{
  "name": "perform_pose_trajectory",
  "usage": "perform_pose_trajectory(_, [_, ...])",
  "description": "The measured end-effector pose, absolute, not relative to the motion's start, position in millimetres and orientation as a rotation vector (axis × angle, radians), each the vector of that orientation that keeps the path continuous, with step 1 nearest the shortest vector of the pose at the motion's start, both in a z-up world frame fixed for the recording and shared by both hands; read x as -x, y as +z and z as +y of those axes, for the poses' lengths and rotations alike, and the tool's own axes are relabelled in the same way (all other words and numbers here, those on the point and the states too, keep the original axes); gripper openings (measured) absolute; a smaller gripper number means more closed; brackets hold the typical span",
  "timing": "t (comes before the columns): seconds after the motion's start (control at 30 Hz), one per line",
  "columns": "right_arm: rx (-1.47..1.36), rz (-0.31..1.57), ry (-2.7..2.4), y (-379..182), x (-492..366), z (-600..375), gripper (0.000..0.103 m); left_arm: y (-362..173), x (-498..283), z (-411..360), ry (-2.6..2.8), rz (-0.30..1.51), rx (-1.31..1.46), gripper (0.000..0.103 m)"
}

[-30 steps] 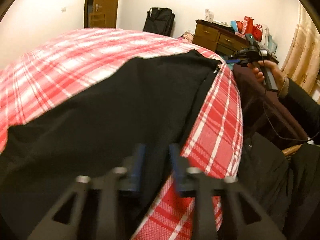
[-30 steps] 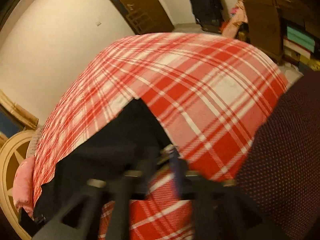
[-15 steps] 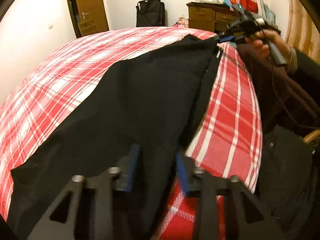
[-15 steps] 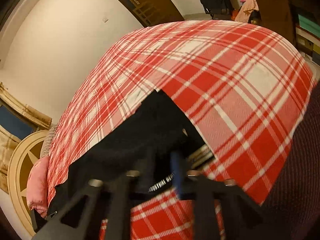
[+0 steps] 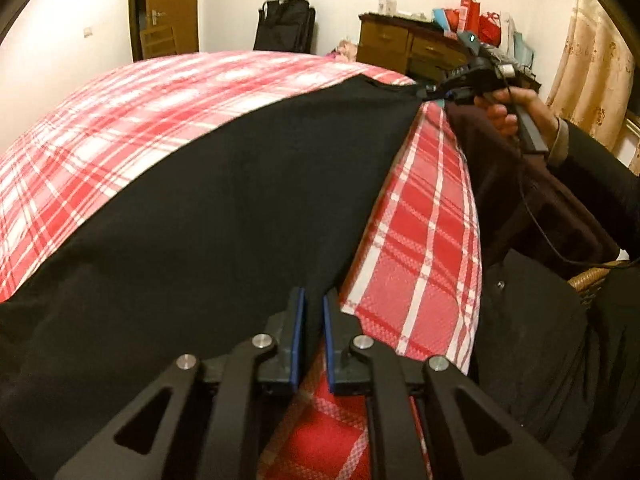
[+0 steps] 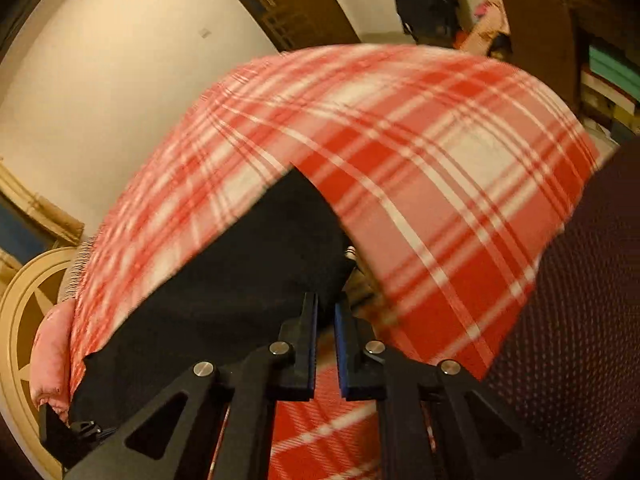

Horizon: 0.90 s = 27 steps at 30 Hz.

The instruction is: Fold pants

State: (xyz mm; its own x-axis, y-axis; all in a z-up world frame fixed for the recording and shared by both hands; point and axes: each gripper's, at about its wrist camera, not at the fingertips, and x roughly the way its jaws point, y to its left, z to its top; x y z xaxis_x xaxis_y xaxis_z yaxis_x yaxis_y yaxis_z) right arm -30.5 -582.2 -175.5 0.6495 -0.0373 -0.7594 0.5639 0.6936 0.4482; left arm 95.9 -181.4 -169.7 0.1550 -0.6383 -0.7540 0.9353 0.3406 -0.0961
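Black pants lie stretched across the red plaid bed cover. My left gripper is shut on the near edge of the pants, with cloth pinched between its blue pads. At the far end, my right gripper shows in the left wrist view, held by a hand, gripping the pants' other corner. In the right wrist view, the right gripper is shut on the black pants, which hang taut from its fingers over the bed cover.
A person's dark maroon clothing and black sleeve fill the right side. A wooden dresser with bags, a black bag and a door stand beyond the bed. A pink pillow lies by the headboard.
Both grippers have closed tighter on the pants edge and lifted it. The cloth is now pulled taut and straight between them, and the folded-under strip has gone from sight.
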Motion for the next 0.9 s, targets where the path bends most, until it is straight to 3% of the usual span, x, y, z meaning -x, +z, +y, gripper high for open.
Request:
perform_pose_trajectory(0.07, [-0.736, 0.788, -0.374, -175.8, 31.2, -581.9, 0.009, -166.0, -97.7, -180.6, -1.177, 0.804, -0.429, 0.012])
perform_pose_trajectory(0.1, [-0.745, 0.777, -0.379, -174.2, 31.0, -583.9, 0.016, -164.0, -97.4, -179.8, -1.182, 0.803, -0.429, 0.013])
perform_pose_trajectory(0.13, [-0.739, 0.773, -0.404, -172.2, 30.9, -585.2, 0.025, -162.6, -96.4, -179.4, -1.188, 0.800, -0.433, 0.016])
perform_pose_trajectory(0.17, [-0.727, 0.762, -0.430, -169.3, 31.3, -587.1, 0.046, -161.2, -95.3, -177.2, -1.194, 0.792, -0.441, 0.019])
perform_pose_trajectory(0.2, [-0.718, 0.744, -0.435, -165.6, 32.3, -589.4, 0.054, -159.2, -93.2, -174.0, -1.184, 0.778, -0.460, 0.027])
perform_pose_trajectory(0.23, [-0.712, 0.736, -0.446, -162.8, 33.0, -591.6, 0.054, -157.9, -93.0, -170.2, -1.165, 0.766, -0.469, 0.036])
perform_pose_trajectory(0.3, [-0.693, 0.730, -0.500, -158.1, 35.0, -594.8, 0.054, -155.0, -93.6, -159.5, -1.136, 0.752, -0.461, 0.044])
perform_pose_trajectory(0.37, [-0.672, 0.713, -0.533, -151.1, 37.2, -594.5, 0.054, -152.6, -96.5, -149.9, -1.103, 0.740, -0.443, 0.047])
perform_pose_trajectory(0.53, [-0.540, 0.706, -0.316, -126.1, 11.0, -548.1, 0.054, -151.4, -105.4, -129.1, -0.981, 0.704, -0.441, 0.067])
perform_pose_trajectory(0.7, [-0.421, 0.808, -0.114, -137.0, -44.1, -491.8, 0.054, -162.1, -111.4, -128.6, -0.899, 0.734, -0.461, 0.068])
perform_pose_trajectory(0.9, [-0.402, 0.921, -0.193, -176.0, -85.8, -492.2, 0.054, -172.2, -118.5, -112.4, -0.846, 0.780, -0.434, 0.070])
